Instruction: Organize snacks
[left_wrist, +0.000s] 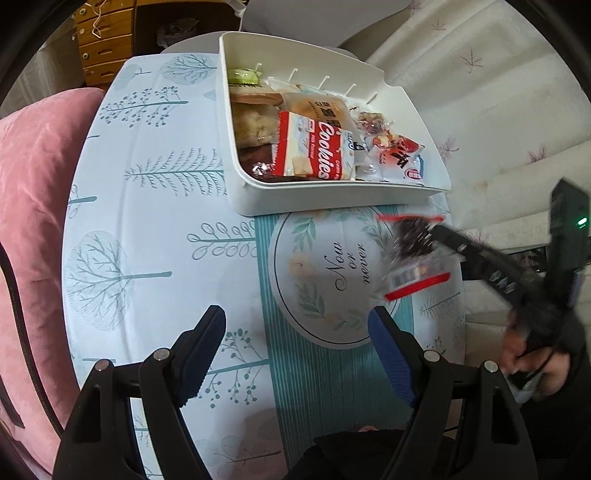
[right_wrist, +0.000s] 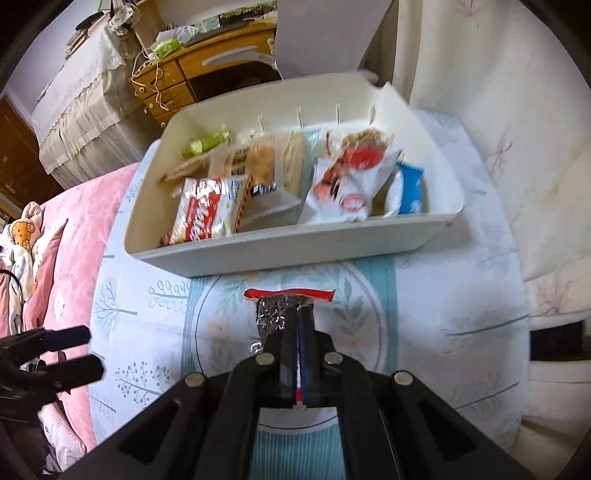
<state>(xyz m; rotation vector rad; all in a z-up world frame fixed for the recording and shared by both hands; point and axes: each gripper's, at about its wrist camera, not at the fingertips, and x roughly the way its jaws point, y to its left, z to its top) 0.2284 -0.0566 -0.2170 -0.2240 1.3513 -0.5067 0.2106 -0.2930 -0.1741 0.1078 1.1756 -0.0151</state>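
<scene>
Most of the work appears to be done. A white bin is set at the far edge of the round table, and it is already filled with wrapped snacks, among them a red-and-white Cookies pack near its front left corner and a white-and-red pouch toward its right end. On the printed cloth between the bin and the near edge, no loose snack is seen.

One item is judged to be left: a clear packet with red ends, dark inside, is pinched by the right gripper, whose jaws are closed almost flat on it. It is held above the middle of the table, short of the bin's front wall, so a release into the bin is still owed.

The left gripper is held wide apart over the near edge, with nothing between its fingers.

The packet's contents cannot be told, since it is blurred in one view and half covered by the jaws in the other. The bin's lower layers are hidden under the top snacks, and the table's near edge is cut off by the gripper bodies.
</scene>
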